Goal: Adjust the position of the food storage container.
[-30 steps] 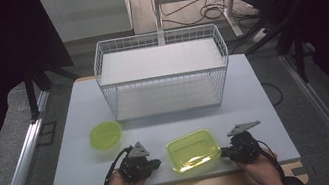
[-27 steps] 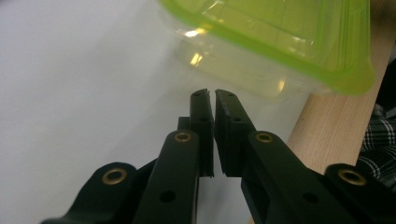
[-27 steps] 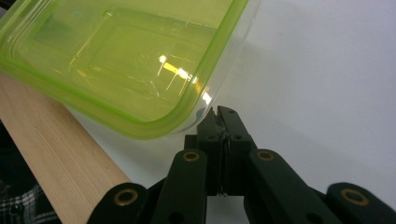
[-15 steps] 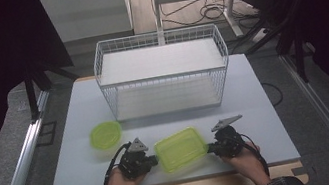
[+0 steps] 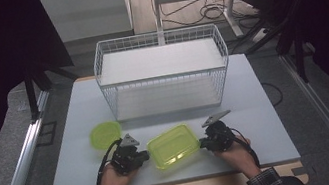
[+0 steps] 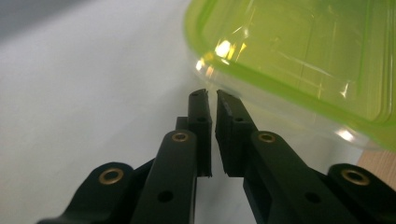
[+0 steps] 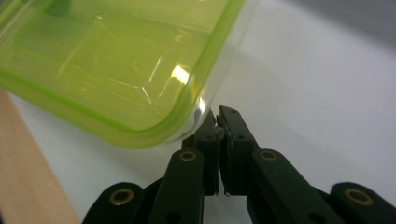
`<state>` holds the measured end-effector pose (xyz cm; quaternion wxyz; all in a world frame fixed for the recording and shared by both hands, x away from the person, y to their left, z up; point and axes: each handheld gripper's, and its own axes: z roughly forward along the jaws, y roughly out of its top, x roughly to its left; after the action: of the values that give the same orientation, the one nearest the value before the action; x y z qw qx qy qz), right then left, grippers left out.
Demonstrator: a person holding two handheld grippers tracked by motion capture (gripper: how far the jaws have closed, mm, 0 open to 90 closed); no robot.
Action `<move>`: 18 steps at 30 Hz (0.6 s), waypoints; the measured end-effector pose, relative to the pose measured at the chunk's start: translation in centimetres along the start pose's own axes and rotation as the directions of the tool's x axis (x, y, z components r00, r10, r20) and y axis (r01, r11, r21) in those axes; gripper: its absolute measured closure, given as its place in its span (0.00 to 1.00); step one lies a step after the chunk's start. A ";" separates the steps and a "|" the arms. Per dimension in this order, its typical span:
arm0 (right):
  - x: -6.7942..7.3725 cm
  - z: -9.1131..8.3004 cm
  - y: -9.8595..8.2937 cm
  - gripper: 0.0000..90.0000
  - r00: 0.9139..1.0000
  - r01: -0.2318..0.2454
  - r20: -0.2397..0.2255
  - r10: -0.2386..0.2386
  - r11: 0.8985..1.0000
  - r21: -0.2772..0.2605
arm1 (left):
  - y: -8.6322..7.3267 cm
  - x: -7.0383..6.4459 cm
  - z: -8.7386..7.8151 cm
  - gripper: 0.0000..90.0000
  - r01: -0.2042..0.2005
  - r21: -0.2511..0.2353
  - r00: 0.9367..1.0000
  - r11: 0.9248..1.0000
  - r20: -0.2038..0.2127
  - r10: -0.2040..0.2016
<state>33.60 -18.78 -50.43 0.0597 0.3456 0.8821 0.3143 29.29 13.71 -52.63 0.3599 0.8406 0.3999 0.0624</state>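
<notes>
Right now you have the green box [image 5: 173,145] squeezed between your two grippers at the near edge of the table [image 5: 256,107], and neither one is actually gripping it. The left gripper [image 6: 211,95] has its jaws nearly together with nothing between them, the tips pressed at the box's wall just under the lid rim. The right gripper [image 7: 216,116] looks the same: jaws closed to a sliver, tips against the rounded corner of the box.

That is the weak point. You are holding by pressure from two sides only, so if either hand eases off or the two pushes are not in line, the smooth wall can slide off the tips and the box will spin or pop out. The corner contact on the right is the likelier one to slip. If you lift like this, expect it to tilt and drop; it already sits close to the near edge, where the wooden strip shows beyond the white top.

Mind the wire basket [image 5: 162,72] farther back and the round green lid [image 5: 105,134] at the left; a skidding box could knock either.
</notes>
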 end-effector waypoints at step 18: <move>-1.7 -2.7 -1.6 0.33 0.999 -0.026 0.042 0.031 0.993 -0.117 | -2.9 -0.1 -2.7 0.13 -0.028 -0.054 0.994 0.998 -0.103 0.022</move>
<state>33.06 -22.14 -49.46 0.0942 0.3609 0.8558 0.3583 26.30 16.34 -52.50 0.3612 0.8310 0.4053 0.1210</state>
